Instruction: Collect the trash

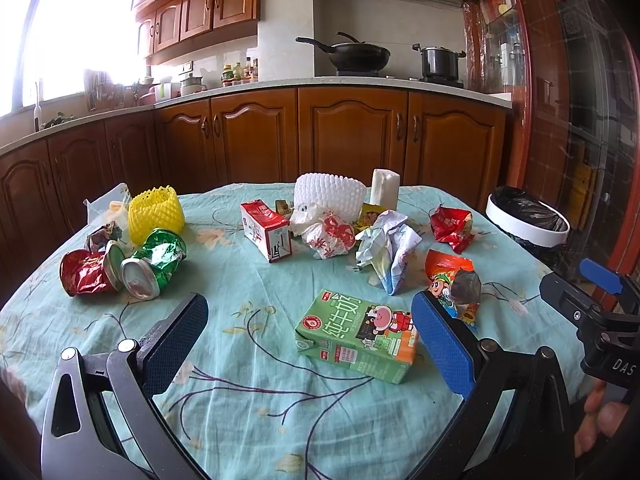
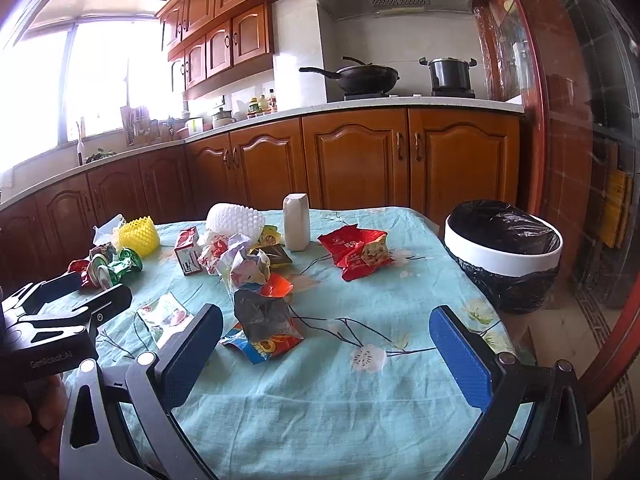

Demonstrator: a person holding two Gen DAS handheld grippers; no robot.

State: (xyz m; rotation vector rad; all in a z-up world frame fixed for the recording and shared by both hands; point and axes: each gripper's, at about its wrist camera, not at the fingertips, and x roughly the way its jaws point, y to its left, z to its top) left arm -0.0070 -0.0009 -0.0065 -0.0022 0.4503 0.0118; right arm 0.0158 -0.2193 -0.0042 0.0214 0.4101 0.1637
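Two grippers hover above a round table [image 1: 248, 412] covered with a teal flowered cloth; both sets of blue-padded jaws stand wide apart and hold nothing. Left gripper [image 1: 310, 340]: a green milk carton [image 1: 356, 336] lies flat on the cloth between its fingers, nearer the right one, apart from both pads; large white Chinese characters and a cartoon figure are printed on its top face. Right gripper [image 2: 326, 348]: a crumpled snack bag [image 2: 262, 326], grey inside with orange, blue and red print, lies just beyond its left finger; its body carries the word "GenRobot.AI" in the right wrist view, and "DAS" is readable on it in the left wrist view.

Trash on the table: a crushed green can [image 1: 154, 264] and a crushed red can [image 1: 86, 272] at the near left, touching; a yellow foam net [image 1: 156, 212] behind them; a red and white carton [image 1: 266, 230] at centre, text too small to read; a white foam net [image 1: 330, 194] at the far centre; crumpled paper [image 1: 386, 250] right of centre; a red wrapper [image 2: 356, 252] at the far right; a white upright pack [image 2: 296, 222] at the far edge.

Bin [image 2: 504, 254]: white rim, black liner, standing on the floor just beside the right edge of the table.
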